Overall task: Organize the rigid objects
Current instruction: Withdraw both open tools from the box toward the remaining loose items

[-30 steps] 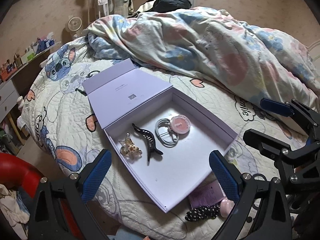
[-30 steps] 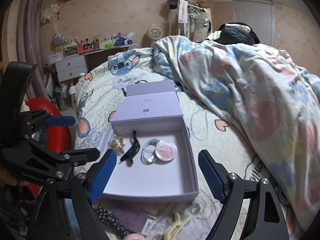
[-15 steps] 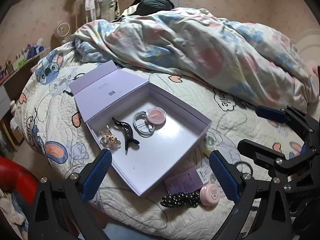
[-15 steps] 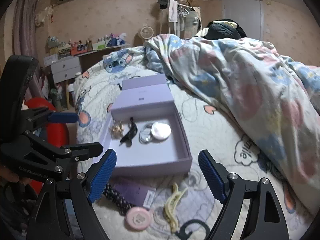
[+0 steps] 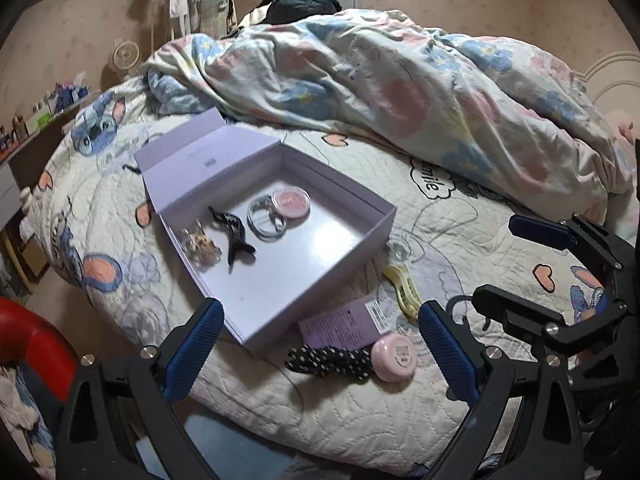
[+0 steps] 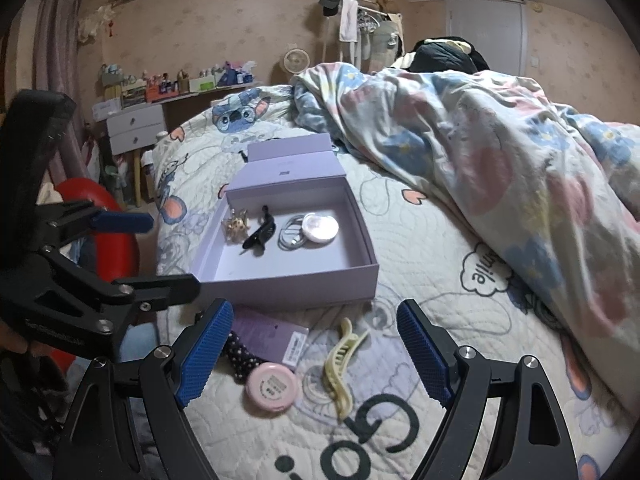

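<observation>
An open lilac box [image 5: 370, 206] [image 6: 360, 276] lies on the quilted bed. Inside it are a gold claw clip [image 5: 200, 242] [image 6: 236, 224], a black hair clip [image 5: 234, 232] [image 6: 260, 234], a coiled white cable [image 5: 262, 220] [image 6: 290, 234] and a pink round compact [image 5: 291, 202] [image 6: 320, 226]. In front of the box lie a purple card packet [image 5: 344, 324] [image 6: 268, 338], a polka-dot scrunchie [image 5: 328, 360] [image 6: 240, 356], a second pink compact [image 5: 394, 358] [image 6: 273, 387] and a yellow claw clip [image 5: 402, 286] [image 6: 340, 364]. My left gripper [image 5: 320, 348] and right gripper [image 6: 312, 350] both stand open and empty above these loose items.
A rumpled floral duvet [image 5: 400, 88] covers the far right of the bed. A red object [image 6: 120, 236] stands beside the bed at left. A shelf with small items [image 6: 176, 84] and drawers [image 6: 136, 128] line the wall. The bed edge [image 5: 280, 432] runs just below my left fingers.
Both views have pulled back from the box, so it sits farther away. The purple packet, scrunchie, pink compact and yellow clip have come fully into view between the fingers.
</observation>
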